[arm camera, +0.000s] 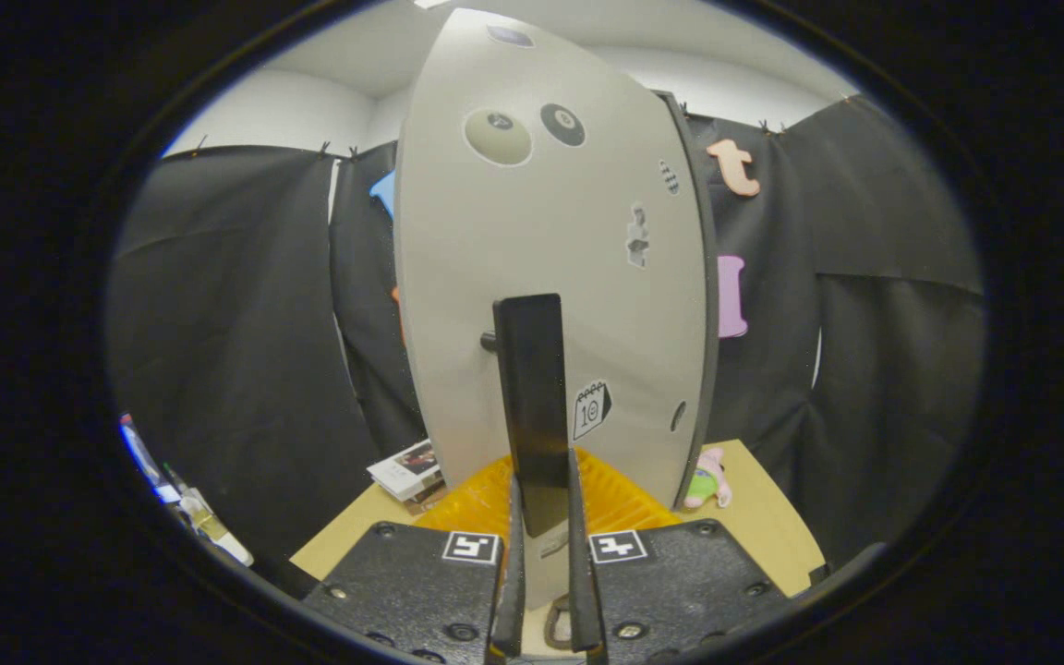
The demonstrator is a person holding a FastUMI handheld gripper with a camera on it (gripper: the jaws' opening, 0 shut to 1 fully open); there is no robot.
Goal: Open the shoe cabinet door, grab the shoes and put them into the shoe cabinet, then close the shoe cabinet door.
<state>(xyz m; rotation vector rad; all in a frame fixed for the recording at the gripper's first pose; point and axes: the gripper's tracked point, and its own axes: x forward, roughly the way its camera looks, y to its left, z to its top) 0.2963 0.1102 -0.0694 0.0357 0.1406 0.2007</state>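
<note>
The shoe cabinet door (495, 277), pale grey with several stickers, stands upright right in front of me. A tall black handle (532, 388) sticks out from its face on a short peg. My gripper (543, 545) is shut on the lower end of this handle, one finger pressing on each side of it. The door hides the cabinet's inside.
An orange ribbed mat (477, 503) lies on the wooden table (772, 526) under the door. A small pink and green plush toy (706, 478) sits just right of the door's foot. Booklets (407, 473) lie to the left of it. Black cloth walls close in behind.
</note>
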